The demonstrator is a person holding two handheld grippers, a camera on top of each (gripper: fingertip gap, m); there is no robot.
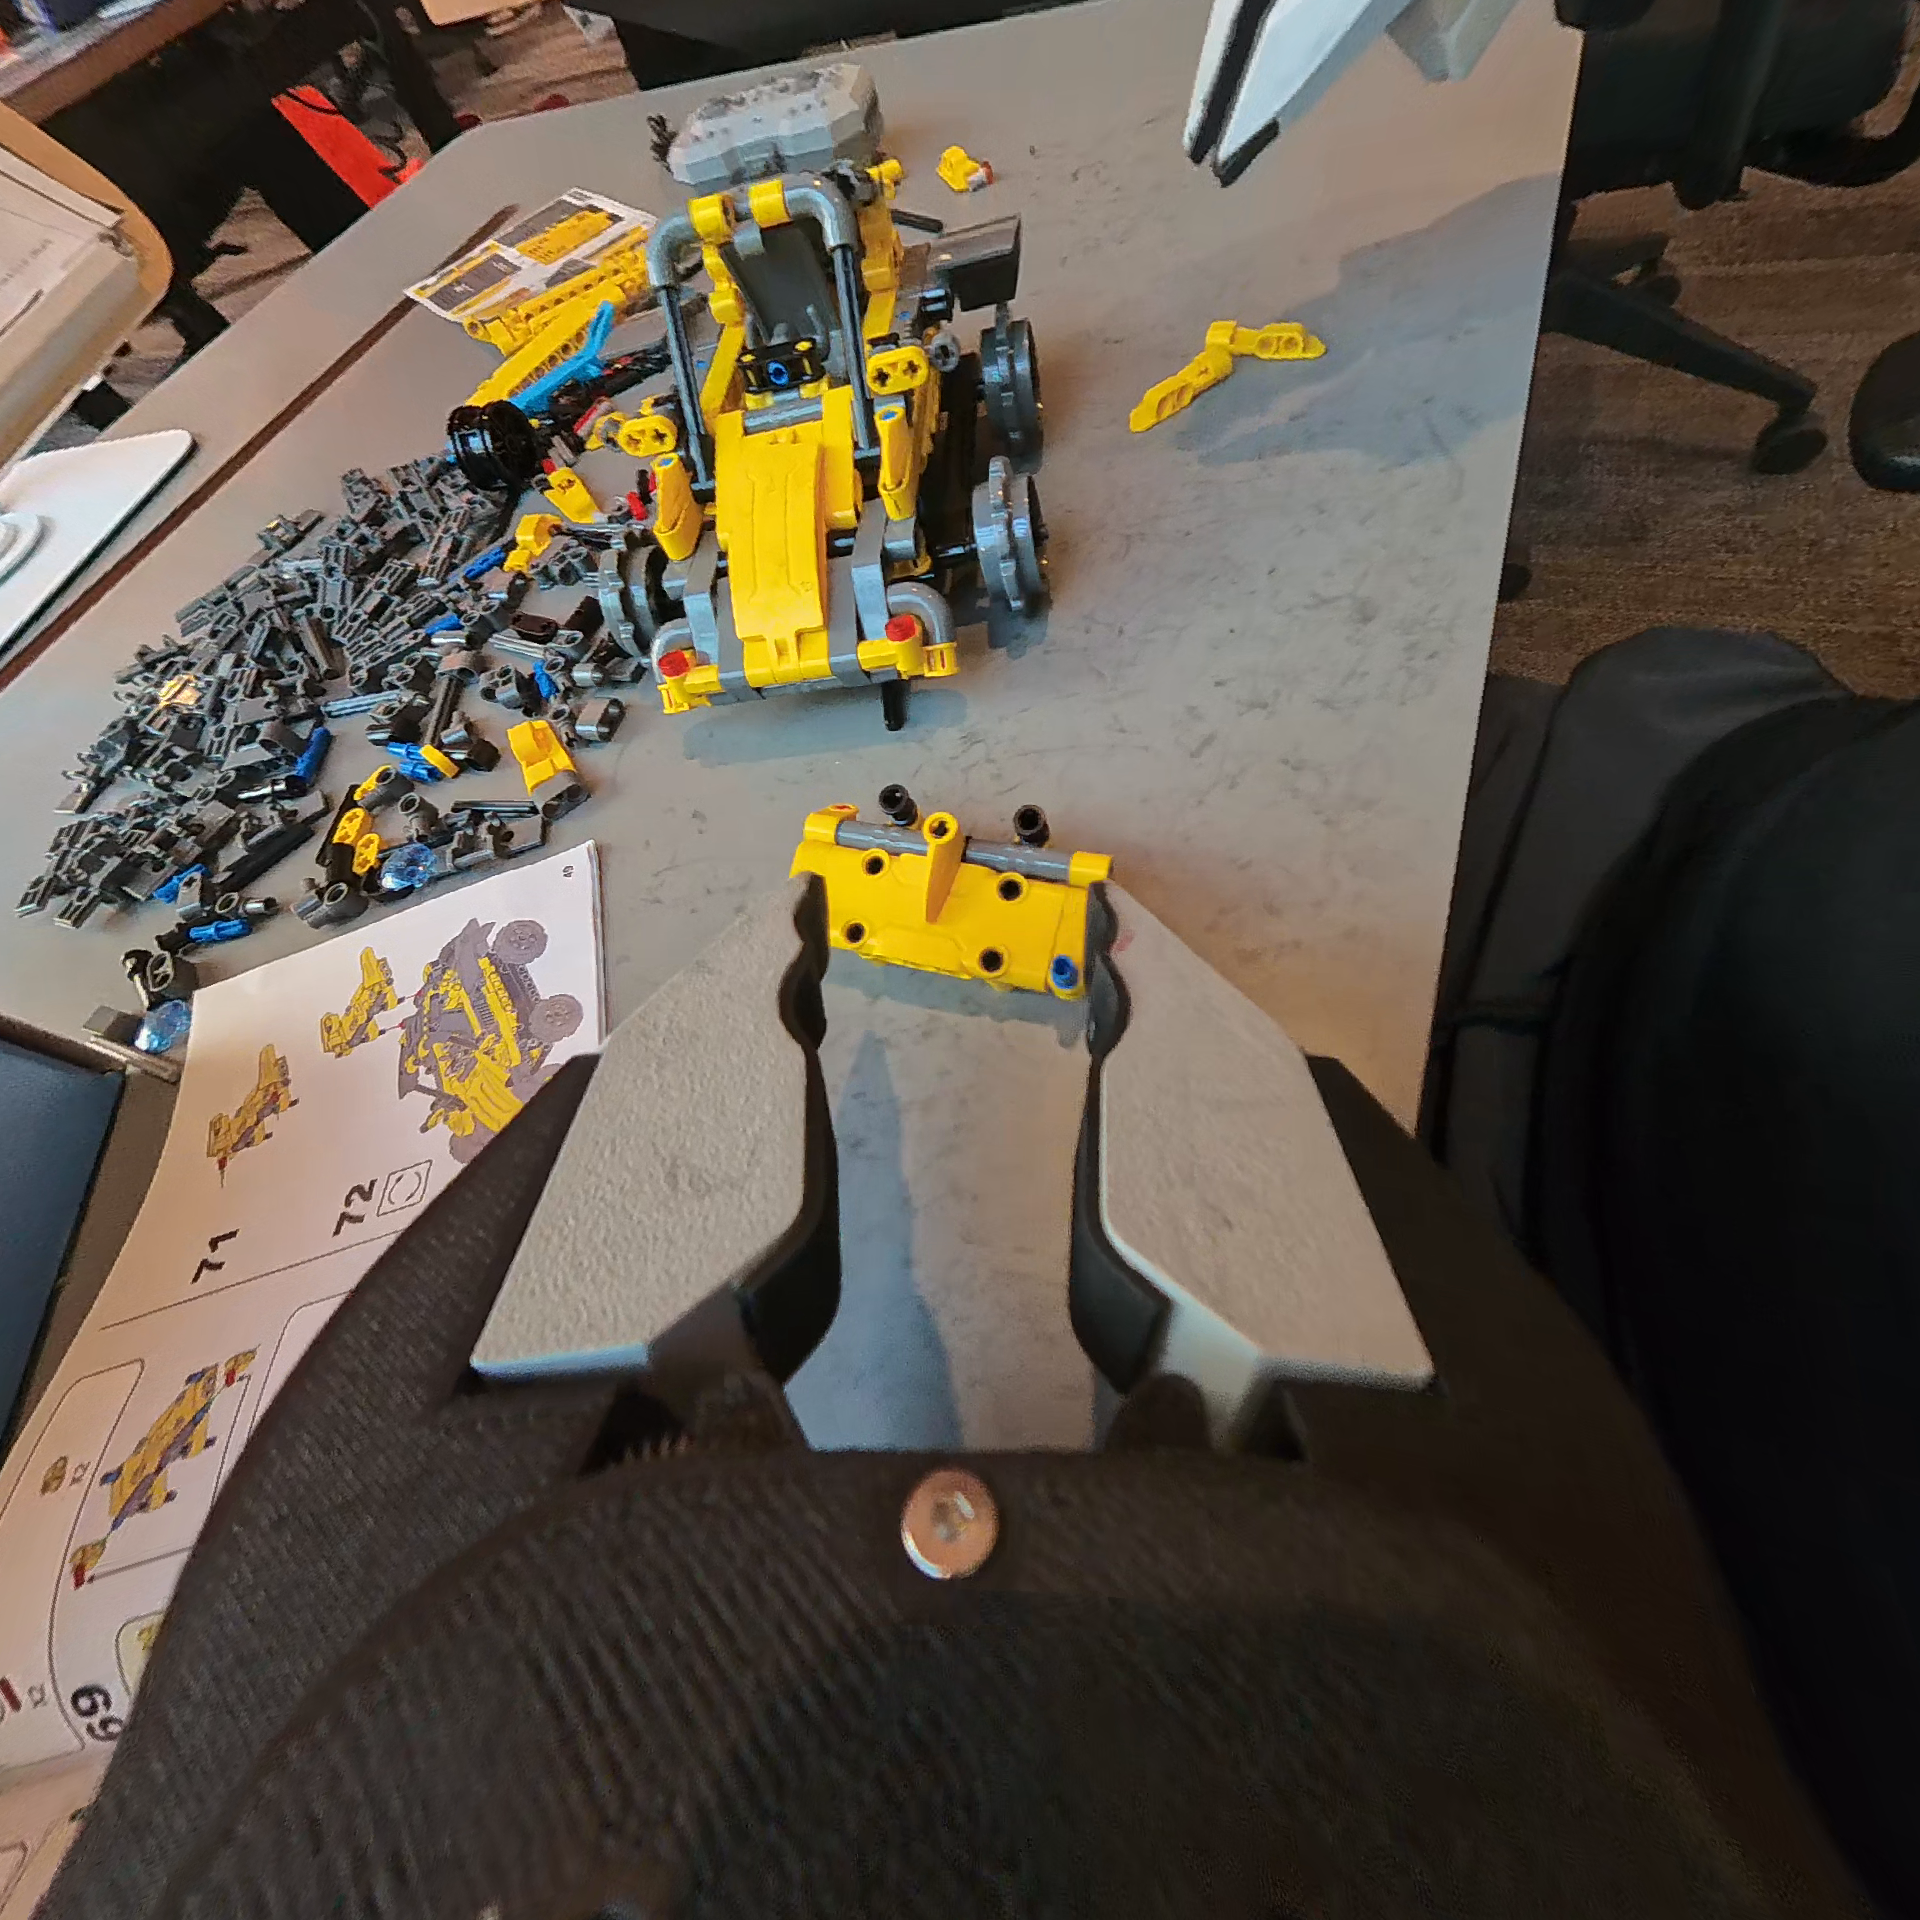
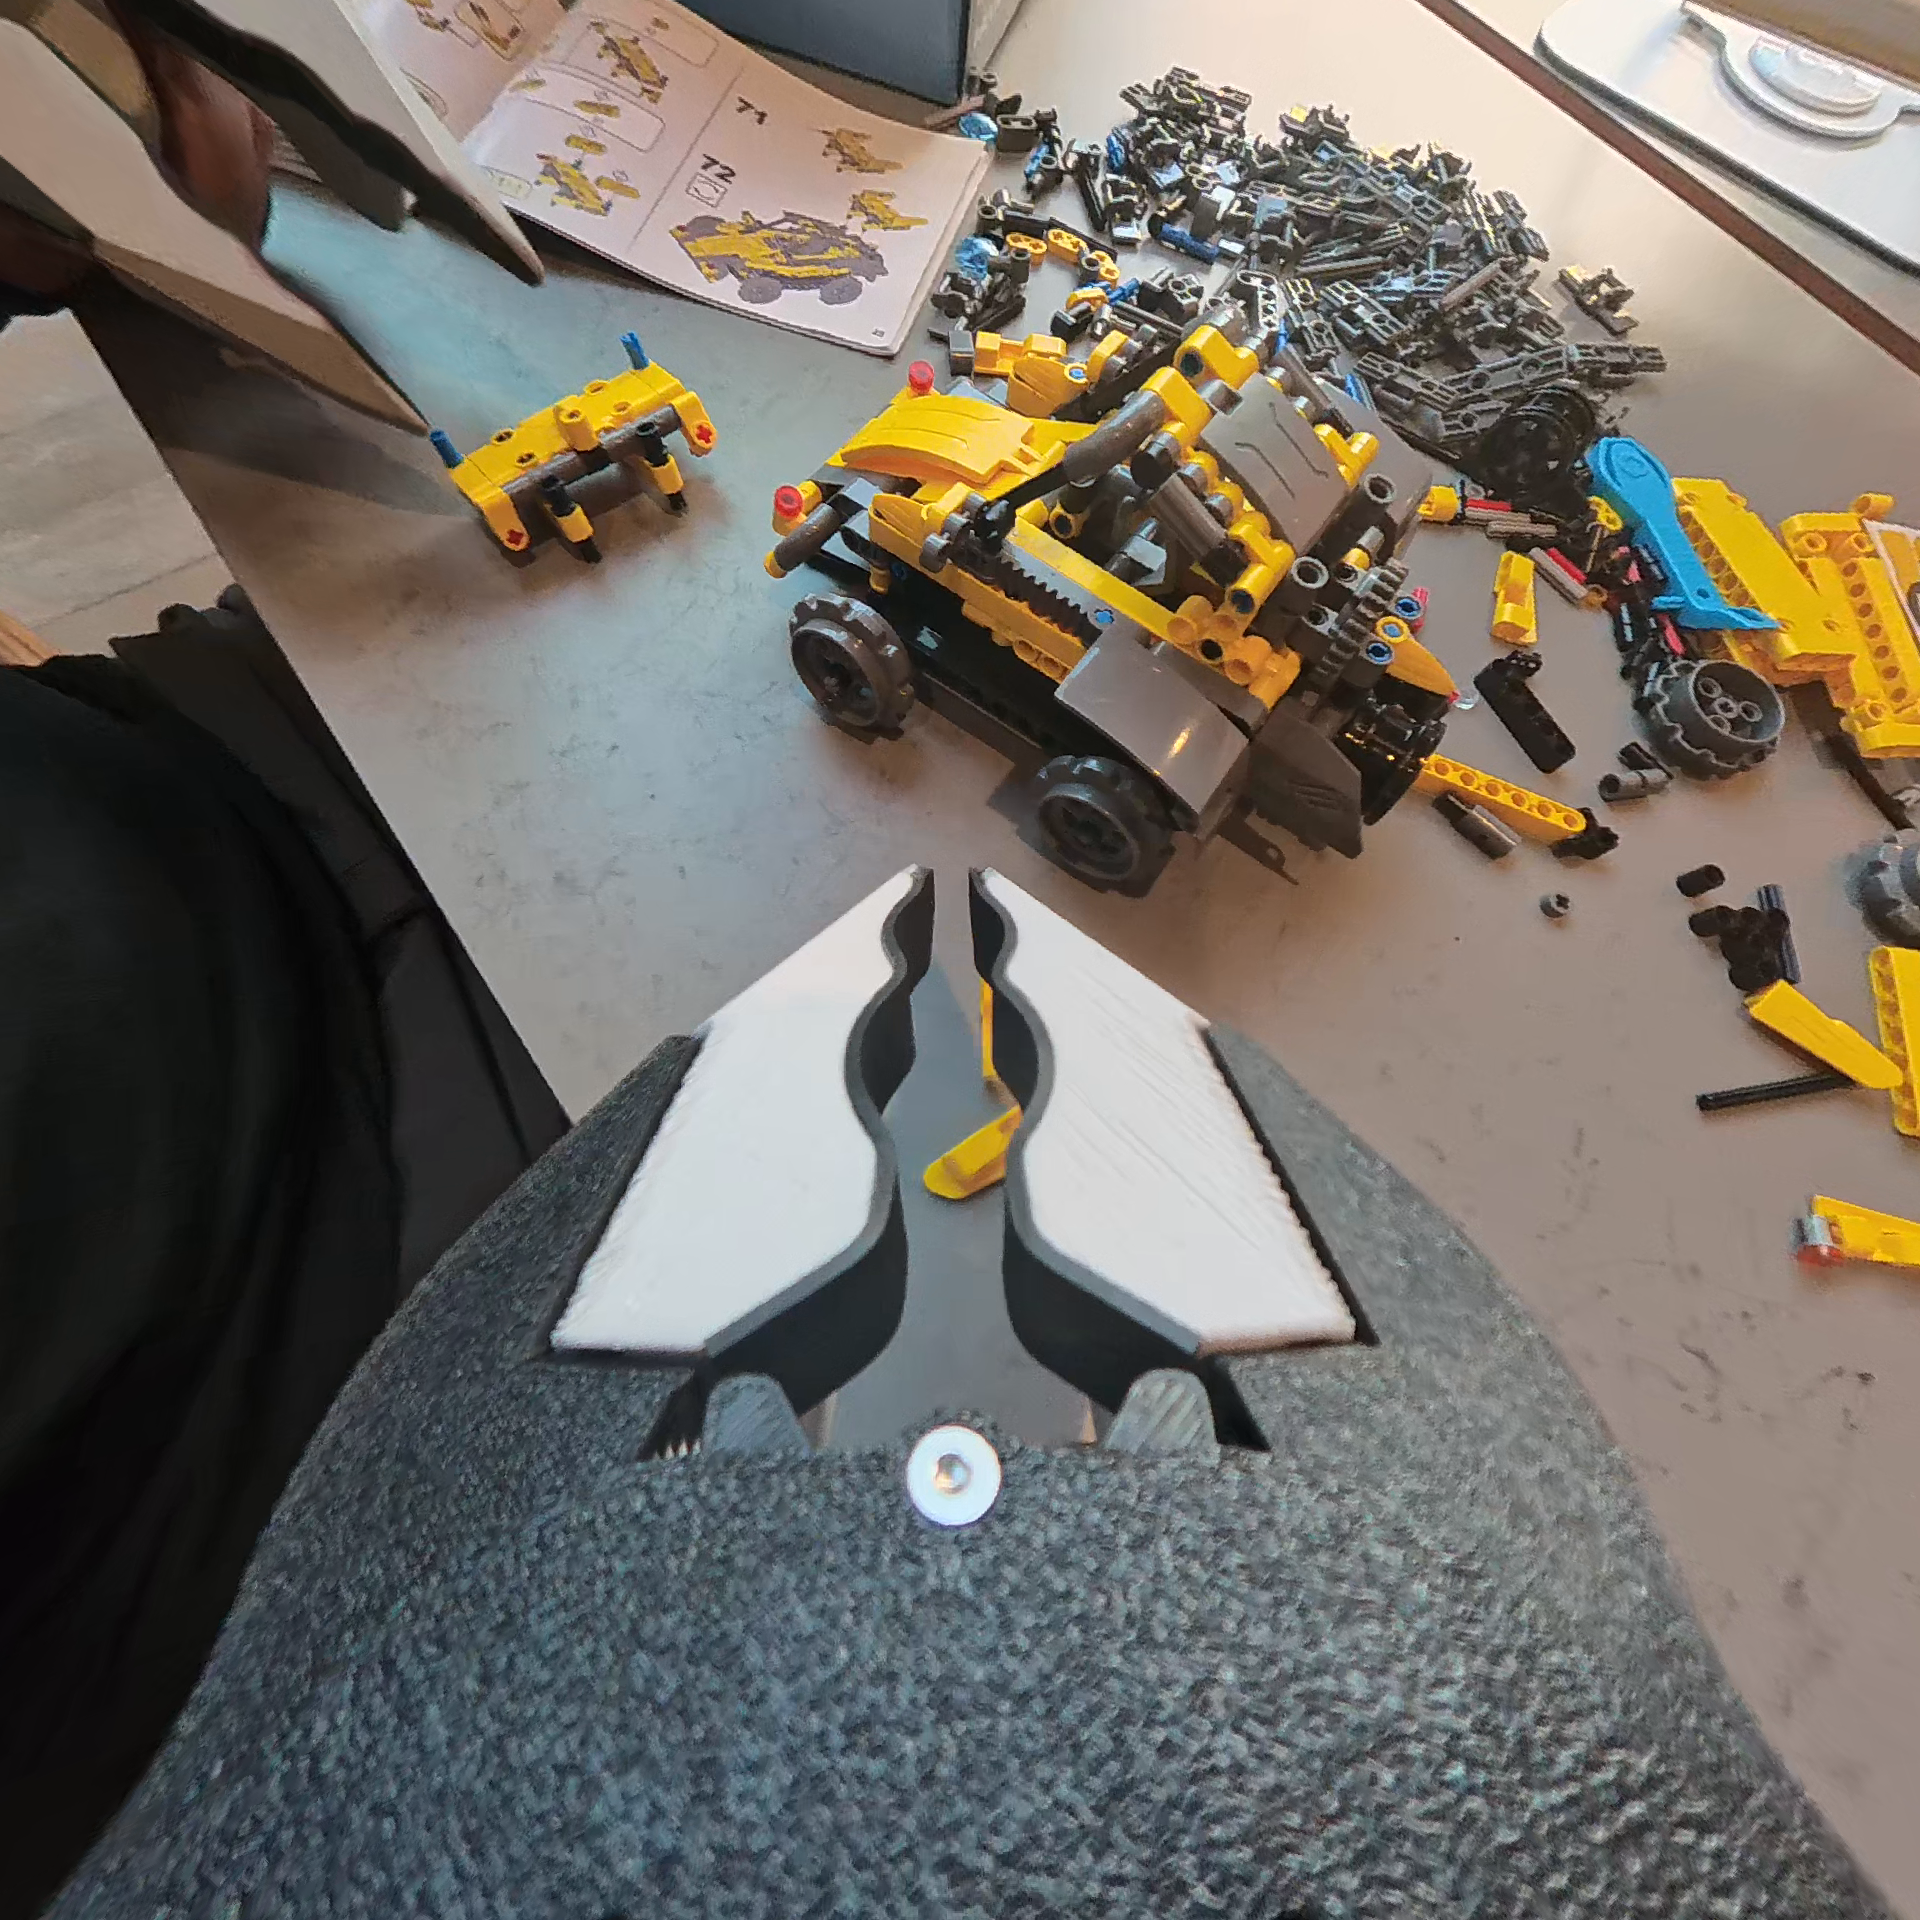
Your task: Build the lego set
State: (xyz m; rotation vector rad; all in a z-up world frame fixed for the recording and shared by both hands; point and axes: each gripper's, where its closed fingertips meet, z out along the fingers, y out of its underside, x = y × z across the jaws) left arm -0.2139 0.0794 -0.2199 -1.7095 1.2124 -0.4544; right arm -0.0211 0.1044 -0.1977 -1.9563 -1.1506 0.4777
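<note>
Two tools, left tool (image 1: 951, 935) gripping yellow block (image 1: 940, 914), right tool (image 2: 951, 883) nearly closed, empty.

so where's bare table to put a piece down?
Free: the stretch of table between the yellow vehicle and the edge by the chairs, and the strip between vehicle and yellow sub-assembly. Crowded: the dark parts pile and instruction booklet.
</note>
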